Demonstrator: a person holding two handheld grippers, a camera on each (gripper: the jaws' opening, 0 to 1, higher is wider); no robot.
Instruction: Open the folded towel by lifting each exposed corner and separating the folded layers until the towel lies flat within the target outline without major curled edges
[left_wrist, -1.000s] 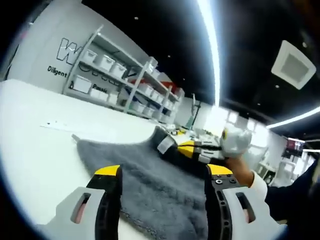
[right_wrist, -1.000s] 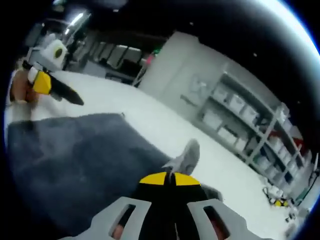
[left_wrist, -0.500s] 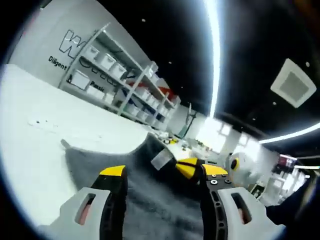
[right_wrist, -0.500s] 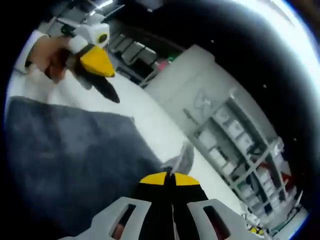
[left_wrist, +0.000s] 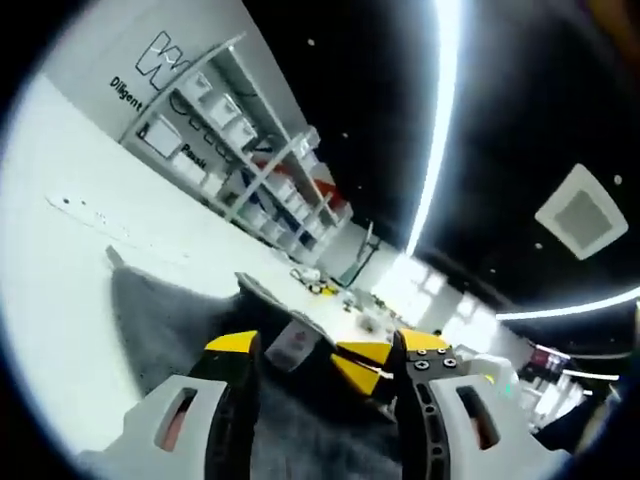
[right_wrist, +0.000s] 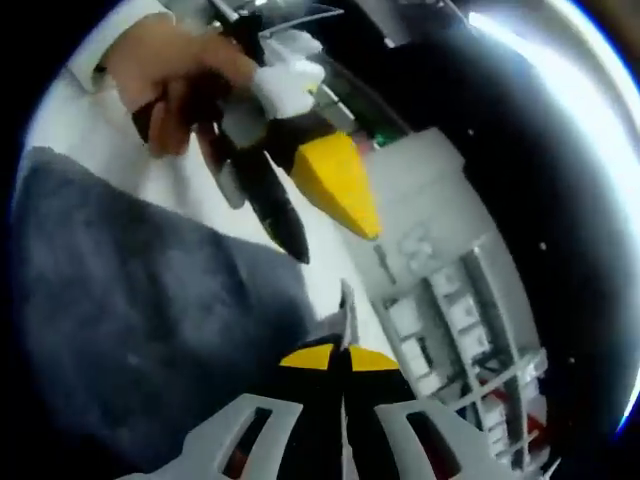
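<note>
Two low, tilted cameras close over the towel, each one catching the other gripper.

The left gripper view looks from just above the grey towel (left_wrist: 165, 310) across the white table (left_wrist: 50, 240) toward the shelves (left_wrist: 230, 120), with the right gripper (left_wrist: 350, 365) very near. The right gripper view looks the opposite way over the towel, with the left gripper (right_wrist: 320, 205) and the hand (right_wrist: 175, 75) close. Both views share the towel, table and shelves.

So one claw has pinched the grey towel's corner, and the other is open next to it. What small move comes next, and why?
Probably the right gripper should carry its pinched corner outward, away from the left gripper, and lower it to the table. Its jaws are shut on the towel corner with the tag, and the cloth is lifted, not flat. The left gripper's jaws are open, holding nothing.
</note>
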